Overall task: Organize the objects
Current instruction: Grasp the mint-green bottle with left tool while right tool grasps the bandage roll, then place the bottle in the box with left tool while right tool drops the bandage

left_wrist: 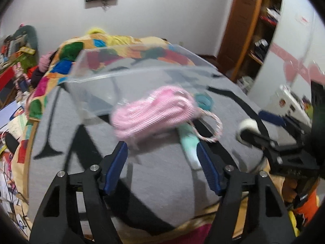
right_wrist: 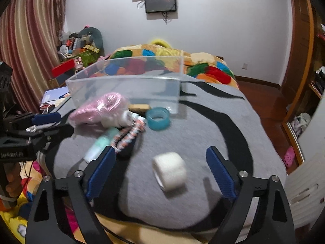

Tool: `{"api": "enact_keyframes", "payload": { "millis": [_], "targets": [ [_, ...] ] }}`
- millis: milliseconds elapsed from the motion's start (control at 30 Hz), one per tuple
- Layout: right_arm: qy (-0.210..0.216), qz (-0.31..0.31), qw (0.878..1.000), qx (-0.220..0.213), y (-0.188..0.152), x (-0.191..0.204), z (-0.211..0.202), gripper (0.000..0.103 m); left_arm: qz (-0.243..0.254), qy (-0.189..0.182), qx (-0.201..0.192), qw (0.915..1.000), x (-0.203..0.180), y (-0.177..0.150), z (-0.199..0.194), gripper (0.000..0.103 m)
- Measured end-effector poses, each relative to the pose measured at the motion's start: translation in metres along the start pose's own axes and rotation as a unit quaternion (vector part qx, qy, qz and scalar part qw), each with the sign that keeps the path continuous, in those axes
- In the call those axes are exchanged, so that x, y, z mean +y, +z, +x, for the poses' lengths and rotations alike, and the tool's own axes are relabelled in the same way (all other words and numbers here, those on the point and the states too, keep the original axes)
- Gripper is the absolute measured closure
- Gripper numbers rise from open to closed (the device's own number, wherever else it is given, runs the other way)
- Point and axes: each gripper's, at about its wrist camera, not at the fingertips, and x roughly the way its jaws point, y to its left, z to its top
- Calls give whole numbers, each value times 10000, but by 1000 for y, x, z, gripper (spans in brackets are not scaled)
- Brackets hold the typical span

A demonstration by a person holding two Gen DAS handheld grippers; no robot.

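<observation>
A clear plastic box [right_wrist: 126,85] stands on a grey and black blanket [right_wrist: 193,138]; it also shows in the left wrist view [left_wrist: 97,65]. A pink rope bundle [left_wrist: 150,109] lies in front of it, also in the right wrist view [right_wrist: 97,107]. Beside it lie a mint green bottle [right_wrist: 101,144], a braided cord [right_wrist: 128,134], a teal tape roll [right_wrist: 158,119] and a white tape roll [right_wrist: 170,170]. My left gripper [left_wrist: 162,154] is open just short of the pink bundle. My right gripper [right_wrist: 160,162] is open, its jaws on either side of the white tape roll.
A colourful quilt [right_wrist: 203,65] covers the bed behind the box. Clutter [right_wrist: 79,48] and striped curtains [right_wrist: 26,46] stand at the left. A wooden shelf [left_wrist: 262,26] and wood floor [right_wrist: 264,101] are at the right. A pink shoe [right_wrist: 289,156] lies on the floor.
</observation>
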Motion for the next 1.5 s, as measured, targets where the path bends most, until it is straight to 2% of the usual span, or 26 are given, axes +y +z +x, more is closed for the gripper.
{"api": "enact_keyframes", "payload": {
  "millis": [67, 133, 300, 367, 433, 467, 500, 733, 867, 967, 1033, 1200, 1367, 1500],
  "targets": [
    [-63, 63, 10000, 23, -2, -8, 0, 23, 135, -58, 169, 9997, -11, -1, 8, 43],
    [-83, 120, 9999, 52, -4, -14, 2, 33, 215, -139, 348, 9991, -21, -2, 17, 51],
    [132, 246, 9993, 234, -6, -23, 10, 56, 174, -198, 571, 9980, -28, 0, 35, 55],
    [239, 257, 9990, 274, -7, -22, 13, 70, 134, -181, 538, 9983, -30, 4, 38, 57],
    [361, 270, 9985, 303, -8, -22, 15, 80, 108, -174, 528, 9984, -31, 8, 43, 68],
    [384, 268, 9984, 305, -9, -23, 15, 80, 110, -163, 523, 9984, -29, 9, 44, 71],
    [382, 265, 9985, 296, -9, -22, 15, 80, 127, -134, 500, 9986, -29, 9, 44, 78],
    [287, 260, 9992, 77, -3, -20, 5, 80, 307, -165, 404, 9986, -29, 4, 29, 78],
    [235, 209, 9995, -55, 8, -18, 0, 80, 300, -194, 158, 9992, -23, 11, 7, 78],
    [230, 174, 9994, -171, 22, -17, -1, 80, 248, -162, -126, 9995, -17, 22, -12, 81],
    [281, 154, 9992, -249, 34, -16, -2, 80, 200, -136, -285, 9993, -10, 29, -22, 89],
    [405, 67, 9980, -471, 64, -9, -2, 80, -90, -81, -578, 9983, 15, 54, -34, 89],
    [440, 12, 9969, -652, 92, -2, 4, 80, -335, 73, -580, 9977, 43, 64, -33, 89],
    [475, -6, 9970, -608, 107, 0, 16, 80, -471, 259, -520, 9972, 62, 76, -24, 89]
  ]
}}
